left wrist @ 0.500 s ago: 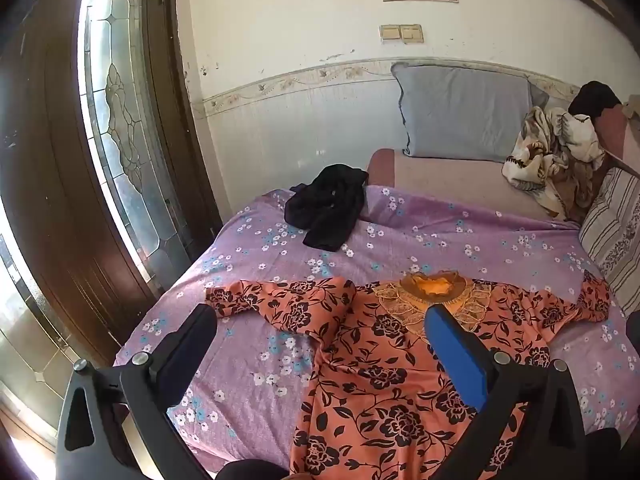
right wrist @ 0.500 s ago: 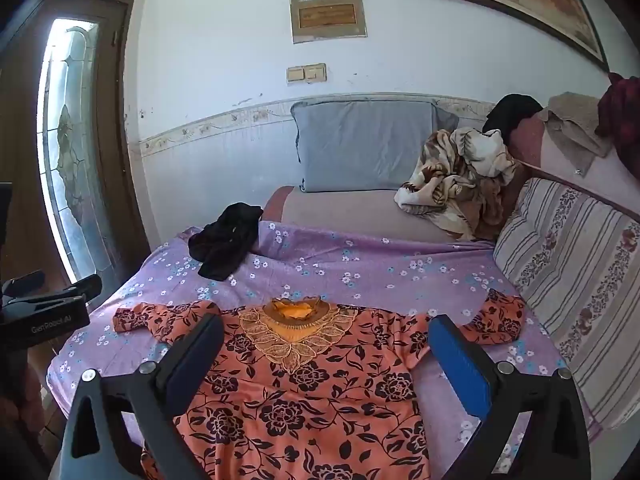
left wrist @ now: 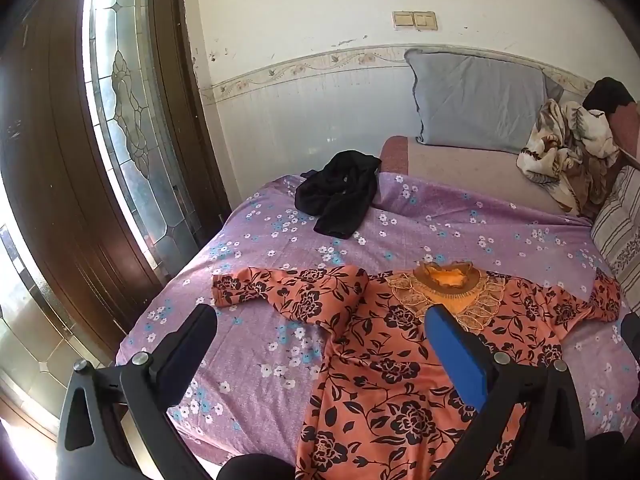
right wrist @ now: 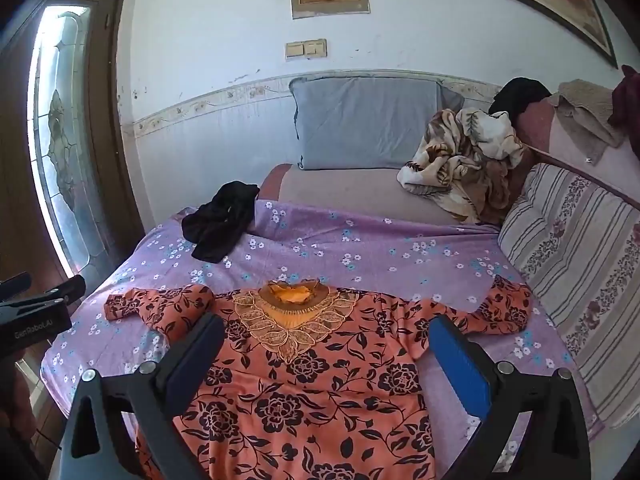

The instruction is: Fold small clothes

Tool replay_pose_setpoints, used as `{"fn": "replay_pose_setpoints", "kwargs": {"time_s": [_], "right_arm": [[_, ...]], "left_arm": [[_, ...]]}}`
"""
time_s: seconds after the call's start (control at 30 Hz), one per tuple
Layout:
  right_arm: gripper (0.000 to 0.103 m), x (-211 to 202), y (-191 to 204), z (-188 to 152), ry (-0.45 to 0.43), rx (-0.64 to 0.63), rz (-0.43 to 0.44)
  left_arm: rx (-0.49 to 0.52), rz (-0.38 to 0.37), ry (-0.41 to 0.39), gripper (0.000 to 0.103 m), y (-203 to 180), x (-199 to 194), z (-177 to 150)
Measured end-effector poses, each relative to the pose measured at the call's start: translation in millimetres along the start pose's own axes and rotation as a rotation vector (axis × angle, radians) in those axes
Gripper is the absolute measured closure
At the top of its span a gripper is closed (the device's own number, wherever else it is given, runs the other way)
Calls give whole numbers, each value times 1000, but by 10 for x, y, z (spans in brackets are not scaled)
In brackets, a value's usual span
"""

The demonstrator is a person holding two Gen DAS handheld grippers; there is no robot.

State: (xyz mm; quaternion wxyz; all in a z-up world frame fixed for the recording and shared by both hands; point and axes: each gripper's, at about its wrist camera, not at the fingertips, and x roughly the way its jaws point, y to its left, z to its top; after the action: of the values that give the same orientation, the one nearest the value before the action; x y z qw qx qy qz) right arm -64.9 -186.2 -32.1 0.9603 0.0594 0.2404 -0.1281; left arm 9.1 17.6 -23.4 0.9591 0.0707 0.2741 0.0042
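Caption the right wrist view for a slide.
Open right gripper poised above an orange floral blouse spread flat on the purple sheet, unfolded.

We see daylight coming thru the leaded glass door panel (left wrist: pixel 132 128) at left, blown out near its top & along the frame edge. Room evenly bright, shadows soft. Strong fisheye bend: wall border (right wrist: pixel 224 98) curves, corners go black w/ vignetting. Centre is sharp; edges smear a bit, esp. the framed picture (right wrist: pixel 552 4).
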Motion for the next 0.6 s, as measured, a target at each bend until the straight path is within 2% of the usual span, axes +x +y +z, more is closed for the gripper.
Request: {"fn": "replay_pose_setpoints", "kwargs": {"time_s": [0.27,0.6], "right_arm": [[0,35,-9,-4,8,-4,-4],[0,145,-4,-66,34,-9,7]], "left_arm": [[-23,43,-9,0,135,18,14],[-34,77,17,0,201,119,41]]}}
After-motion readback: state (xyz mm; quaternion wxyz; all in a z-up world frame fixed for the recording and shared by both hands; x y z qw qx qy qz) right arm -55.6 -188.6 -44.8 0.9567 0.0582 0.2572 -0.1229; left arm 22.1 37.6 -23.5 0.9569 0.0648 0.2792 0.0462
